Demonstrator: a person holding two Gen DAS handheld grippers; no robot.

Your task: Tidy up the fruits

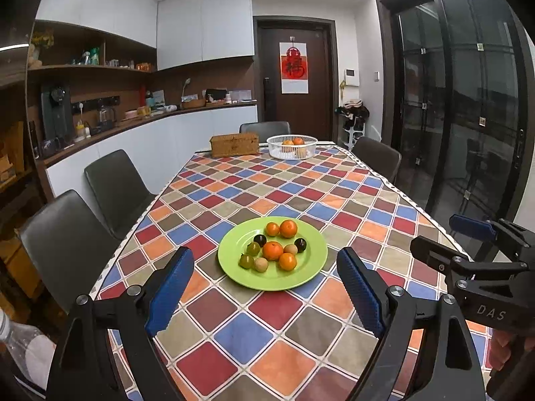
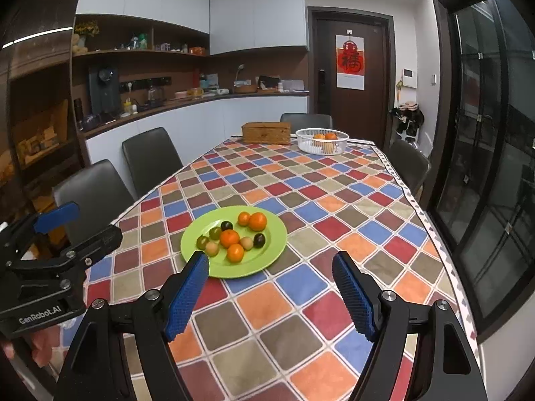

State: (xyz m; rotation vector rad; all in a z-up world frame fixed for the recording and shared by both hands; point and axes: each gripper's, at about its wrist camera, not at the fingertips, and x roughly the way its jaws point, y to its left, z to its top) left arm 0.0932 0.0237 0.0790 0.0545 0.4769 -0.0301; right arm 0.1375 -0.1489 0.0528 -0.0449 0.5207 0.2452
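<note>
A green plate [image 1: 301,277] [image 2: 267,257] sits on the checkered tablecloth and holds several small fruits: oranges [image 1: 272,250] [image 2: 229,238], dark plums [image 1: 300,244] [image 2: 259,240], green fruits [image 1: 253,249] [image 2: 215,233] and tan ones [image 1: 260,264] [image 2: 212,248]. My left gripper [image 1: 265,262] is open and empty, above the table just short of the plate. My right gripper [image 2: 271,269] is open and empty, to the right of the plate's near edge. Each gripper shows at the edge of the other's view.
A white slatted basket [image 1: 292,155] [image 2: 322,148] with oranges stands at the table's far end beside a wicker box [image 1: 234,145] [image 2: 266,132]. Dark chairs [image 1: 115,187] [image 2: 150,160] line the left side and far end. Glass doors are on the right.
</note>
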